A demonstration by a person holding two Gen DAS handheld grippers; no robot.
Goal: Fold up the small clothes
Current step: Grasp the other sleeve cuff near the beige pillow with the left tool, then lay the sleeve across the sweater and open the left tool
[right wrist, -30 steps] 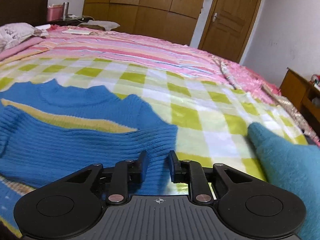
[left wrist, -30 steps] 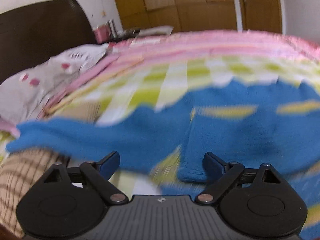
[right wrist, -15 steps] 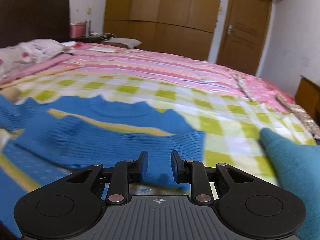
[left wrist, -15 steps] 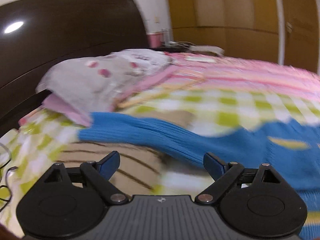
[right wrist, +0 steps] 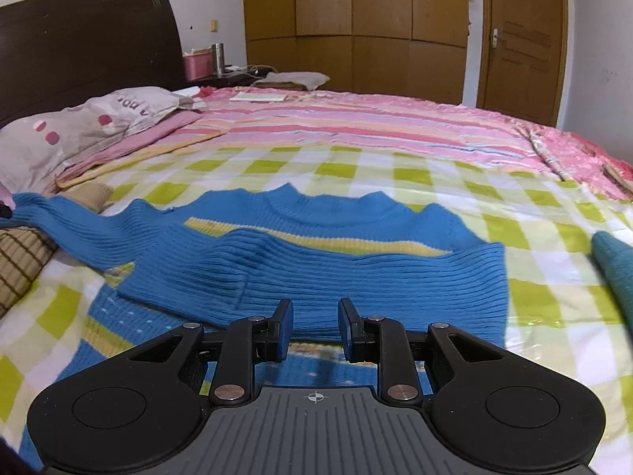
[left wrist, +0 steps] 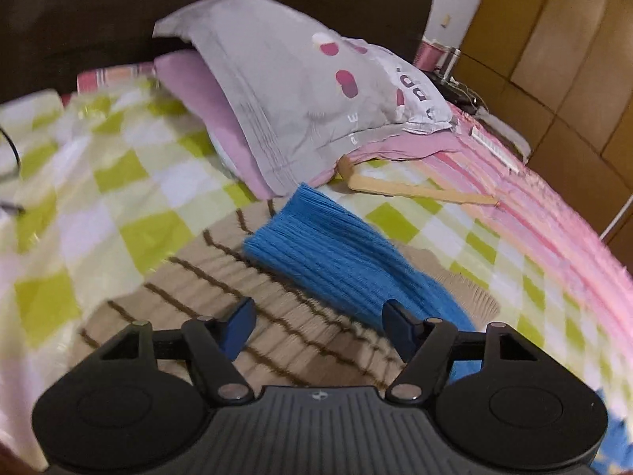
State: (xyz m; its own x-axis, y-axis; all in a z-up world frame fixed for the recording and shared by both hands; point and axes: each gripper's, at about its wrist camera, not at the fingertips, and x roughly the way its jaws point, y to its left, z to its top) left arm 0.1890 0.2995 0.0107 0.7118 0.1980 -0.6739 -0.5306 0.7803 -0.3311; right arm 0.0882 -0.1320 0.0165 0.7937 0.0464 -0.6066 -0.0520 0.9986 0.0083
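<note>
A blue knit sweater (right wrist: 316, 261) with a yellow stripe lies flat on the checked bedspread (right wrist: 395, 170). Its right sleeve is folded across the chest. Its left sleeve (right wrist: 79, 229) stretches out to the left. In the left wrist view that sleeve's cuff (left wrist: 328, 249) rests on a beige striped sweater (left wrist: 221, 301). My left gripper (left wrist: 316, 320) is open and empty, just short of the cuff. My right gripper (right wrist: 315, 328) is open with a narrow gap and empty, above the sweater's lower body.
A grey dotted pillow (left wrist: 300, 91) and a dark headboard (right wrist: 79, 47) stand at the bed's head. A wooden hanger (left wrist: 415, 190) lies beside the pillow. A teal garment (right wrist: 617, 273) lies at the right. Wardrobe and door stand behind the bed.
My left gripper has swung left along the outstretched sleeve to its cuff, over the beige sweater. My right gripper has let go of the folded sleeve, opened a little and drawn back.
</note>
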